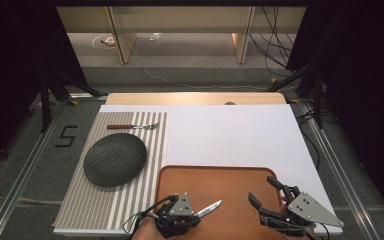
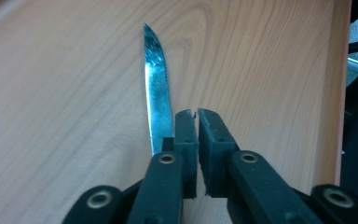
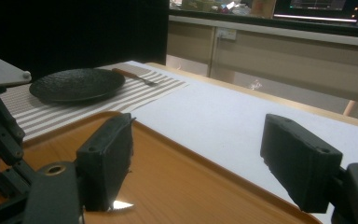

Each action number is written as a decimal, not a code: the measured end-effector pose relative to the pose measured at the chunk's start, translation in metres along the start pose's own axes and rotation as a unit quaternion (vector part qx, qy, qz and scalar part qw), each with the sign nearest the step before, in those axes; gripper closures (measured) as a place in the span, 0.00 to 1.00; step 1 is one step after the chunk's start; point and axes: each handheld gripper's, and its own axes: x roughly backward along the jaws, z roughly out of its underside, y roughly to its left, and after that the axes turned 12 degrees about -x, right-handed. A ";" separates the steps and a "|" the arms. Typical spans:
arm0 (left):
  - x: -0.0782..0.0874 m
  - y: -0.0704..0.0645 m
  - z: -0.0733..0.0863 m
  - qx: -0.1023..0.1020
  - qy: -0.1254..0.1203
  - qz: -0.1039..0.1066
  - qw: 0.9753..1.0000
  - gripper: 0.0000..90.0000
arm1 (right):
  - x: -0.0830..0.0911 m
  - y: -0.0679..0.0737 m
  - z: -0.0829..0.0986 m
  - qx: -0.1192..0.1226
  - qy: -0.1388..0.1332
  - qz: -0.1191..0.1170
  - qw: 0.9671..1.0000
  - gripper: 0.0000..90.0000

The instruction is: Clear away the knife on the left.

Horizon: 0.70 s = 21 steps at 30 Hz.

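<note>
So left gripper (image 1: 198, 212) is clamped on a knife (image 1: 209, 208) near the tray's (image 1: 220, 175) front edge; right gripper (image 1: 264, 190) gapes wide, holding nothing.

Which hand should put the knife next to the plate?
Left. The left gripper already holds the knife over the tray, and the plate sits on its side. The right gripper is open, holding nothing, farther away.

High view down over the table; both gripper views close and low, sharing the wooden tray (image 1: 215, 185).
</note>
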 end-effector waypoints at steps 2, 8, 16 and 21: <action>-0.003 0.000 0.000 0.000 0.005 0.003 1.000 0.99 | 0.000 0.000 0.000 0.000 0.000 0.000 1.000 0.29; -0.008 -0.001 -0.001 -0.001 0.018 0.003 1.000 0.99 | 0.000 0.000 0.000 0.000 0.000 0.000 1.000 0.29; -0.010 -0.001 -0.001 0.007 0.028 -0.002 1.000 1.00 | 0.000 0.000 0.000 -0.001 0.000 0.000 1.000 0.29; -0.009 0.001 0.000 0.012 0.028 -0.006 1.000 1.00 | 0.000 0.000 0.000 0.000 0.000 0.000 1.000 0.29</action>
